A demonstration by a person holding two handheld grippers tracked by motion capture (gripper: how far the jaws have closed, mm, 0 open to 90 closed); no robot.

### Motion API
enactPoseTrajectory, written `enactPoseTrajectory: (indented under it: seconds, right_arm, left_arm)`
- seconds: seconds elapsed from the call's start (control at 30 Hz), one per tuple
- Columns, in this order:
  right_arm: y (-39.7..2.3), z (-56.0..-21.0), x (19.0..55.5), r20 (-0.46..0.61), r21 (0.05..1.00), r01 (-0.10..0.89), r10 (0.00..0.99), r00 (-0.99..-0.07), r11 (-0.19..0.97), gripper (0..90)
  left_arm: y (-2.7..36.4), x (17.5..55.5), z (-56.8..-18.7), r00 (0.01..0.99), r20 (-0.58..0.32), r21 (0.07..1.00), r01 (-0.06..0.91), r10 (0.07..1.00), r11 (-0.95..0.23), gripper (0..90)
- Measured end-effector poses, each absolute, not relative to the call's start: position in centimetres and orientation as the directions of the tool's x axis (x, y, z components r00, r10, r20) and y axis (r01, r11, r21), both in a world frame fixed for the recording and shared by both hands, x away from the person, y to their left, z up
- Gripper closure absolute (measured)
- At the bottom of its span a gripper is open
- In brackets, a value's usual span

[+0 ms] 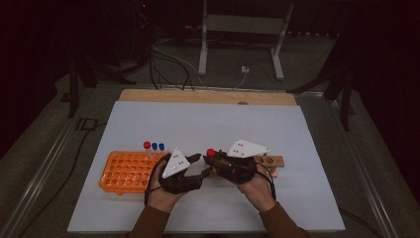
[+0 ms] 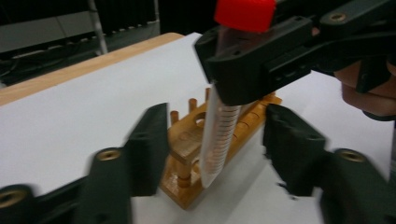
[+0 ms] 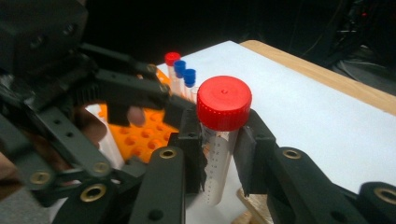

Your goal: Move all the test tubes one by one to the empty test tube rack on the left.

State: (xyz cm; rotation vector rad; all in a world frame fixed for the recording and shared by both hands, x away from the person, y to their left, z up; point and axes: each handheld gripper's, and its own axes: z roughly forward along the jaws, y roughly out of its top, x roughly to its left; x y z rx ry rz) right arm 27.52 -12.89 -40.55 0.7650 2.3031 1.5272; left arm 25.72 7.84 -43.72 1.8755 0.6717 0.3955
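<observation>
The right tongs point(image 3: 219, 154) are clamped on a red-capped tube point(image 3: 219, 140), held upright over the wooden rack point(image 2: 187, 140). The left tongs point(image 2: 212, 149) stand apart around the tube's lower end, not touching it.

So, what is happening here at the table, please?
A person works with two hand-held grippers. The right gripper is shut on a clear plastic tube with a red screw cap, holding it upright beside a small wooden rack with holes. The left gripper has its jaws on either side of the tube's lower part, not yet touching it. Behind it stands an orange plastic tube rack with three more capped tubes.
</observation>
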Motion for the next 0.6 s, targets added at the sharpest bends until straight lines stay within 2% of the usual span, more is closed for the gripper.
enactPoseTrajectory:
  seconds: [0.17,0.27,0.43,0.6]
  right_arm:
    - [-12.48,-40.69,27.42,0.065,0.910,0.275,0.549,-0.833,0.311,74.0]
    - [-12.33,-40.76,27.31,0.065,0.908,0.276,0.544,-0.837,0.315,74.0]
    - [-12.34,-40.88,27.35,0.075,0.906,0.283,0.540,-0.838,0.314,73.4]
    - [-12.95,-40.74,27.63,0.124,0.912,0.311,0.542,-0.831,0.267,50.5]
  left_arm:
    - [7.63,25.75,-43.99,0.792,-0.041,0.916,0.274,0.609,-0.295,66.2]
    - [7.71,25.77,-44.06,0.791,-0.038,0.913,0.276,0.611,-0.300,72.7]
    - [7.61,25.70,-44.11,0.795,-0.031,0.911,0.272,0.605,-0.311,75.1]
    - [7.86,25.79,-44.19,0.786,-0.033,0.908,0.281,0.617,-0.309,75.3]
